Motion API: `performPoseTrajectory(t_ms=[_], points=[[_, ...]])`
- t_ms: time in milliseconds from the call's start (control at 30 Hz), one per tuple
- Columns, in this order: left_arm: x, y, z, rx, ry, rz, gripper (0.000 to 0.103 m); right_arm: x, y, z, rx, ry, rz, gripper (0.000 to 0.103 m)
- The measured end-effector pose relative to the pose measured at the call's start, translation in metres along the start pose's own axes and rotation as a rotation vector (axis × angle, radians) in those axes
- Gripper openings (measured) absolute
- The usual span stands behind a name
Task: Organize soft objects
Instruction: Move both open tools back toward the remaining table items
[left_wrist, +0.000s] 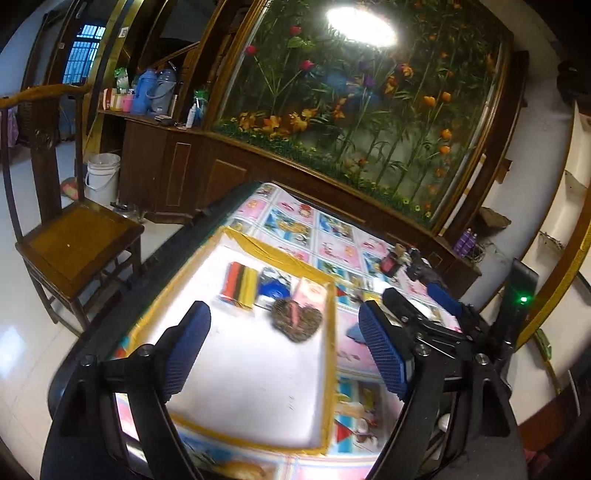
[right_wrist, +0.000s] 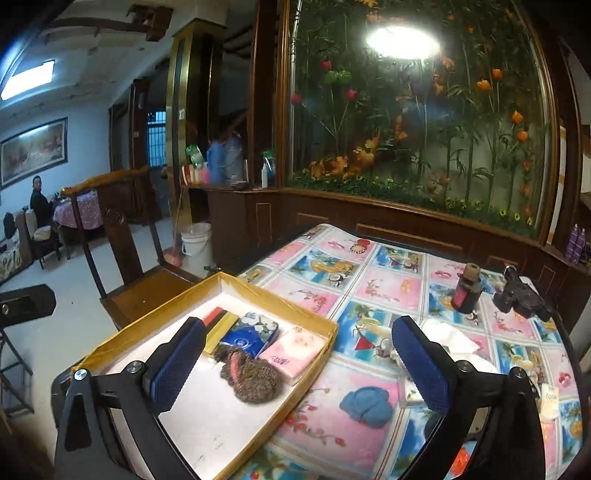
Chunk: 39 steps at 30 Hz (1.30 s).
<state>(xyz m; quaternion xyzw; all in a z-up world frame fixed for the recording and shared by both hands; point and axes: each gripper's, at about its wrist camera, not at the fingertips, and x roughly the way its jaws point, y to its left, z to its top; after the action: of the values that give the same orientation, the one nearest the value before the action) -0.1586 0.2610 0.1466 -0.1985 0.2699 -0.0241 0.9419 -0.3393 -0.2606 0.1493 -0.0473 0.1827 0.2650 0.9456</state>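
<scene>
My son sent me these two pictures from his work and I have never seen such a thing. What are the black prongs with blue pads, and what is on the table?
Those prongs are two hand-held grippers; a person carries one in each hand, each with a camera looking along its fingers. One picture is from the left gripper, the other from the right gripper. Both are open and hold nothing. On the patterned tablecloth sits a yellow-edged tray with a knitted brown piece, a pink tissue pack and a blue tin. A blue soft thing lies outside the tray.
</scene>
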Motion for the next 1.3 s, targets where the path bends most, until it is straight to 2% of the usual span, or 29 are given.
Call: performPoseTrajectory(t_ms=[100,200,333,433,600,833,967,1133,1233,1300], points=[[-0.001,-0.015,-0.01,0.003,0.02,-0.024,0.083,-0.013,-0.007,-0.013,0.038,0.01,0.022,0.103],[-0.003,-0.031,-0.019,0.032,0.031,-0.041,0.083,-0.033,-0.02,-0.024,0.043,0.0,0.005,0.103],[-0.001,-0.048,-0.03,0.029,0.076,-0.098,0.083,-0.064,-0.042,-0.031,0.072,-0.02,-0.031,0.103],[-0.002,-0.063,-0.036,0.034,0.073,-0.13,0.083,-0.079,-0.061,-0.035,0.101,-0.031,-0.067,0.103],[0.004,-0.094,-0.05,0.101,0.104,-0.159,0.083,-0.11,-0.095,-0.049,0.153,-0.044,-0.133,0.102],[0.046,-0.123,-0.077,0.115,0.23,-0.197,0.083,-0.157,-0.142,-0.073,0.211,-0.039,-0.245,0.102],[0.076,-0.132,-0.099,0.095,0.331,-0.215,0.083,-0.178,-0.177,-0.092,0.254,0.007,-0.336,0.102],[0.096,-0.149,-0.117,0.125,0.406,-0.219,0.083,-0.181,-0.223,-0.101,0.35,0.083,-0.413,0.102],[0.099,-0.152,-0.116,0.138,0.41,-0.205,0.083,-0.165,-0.247,-0.095,0.435,0.132,-0.384,0.102],[0.101,-0.152,-0.116,0.137,0.409,-0.19,0.083,-0.144,-0.26,-0.089,0.5,0.174,-0.331,0.102]])
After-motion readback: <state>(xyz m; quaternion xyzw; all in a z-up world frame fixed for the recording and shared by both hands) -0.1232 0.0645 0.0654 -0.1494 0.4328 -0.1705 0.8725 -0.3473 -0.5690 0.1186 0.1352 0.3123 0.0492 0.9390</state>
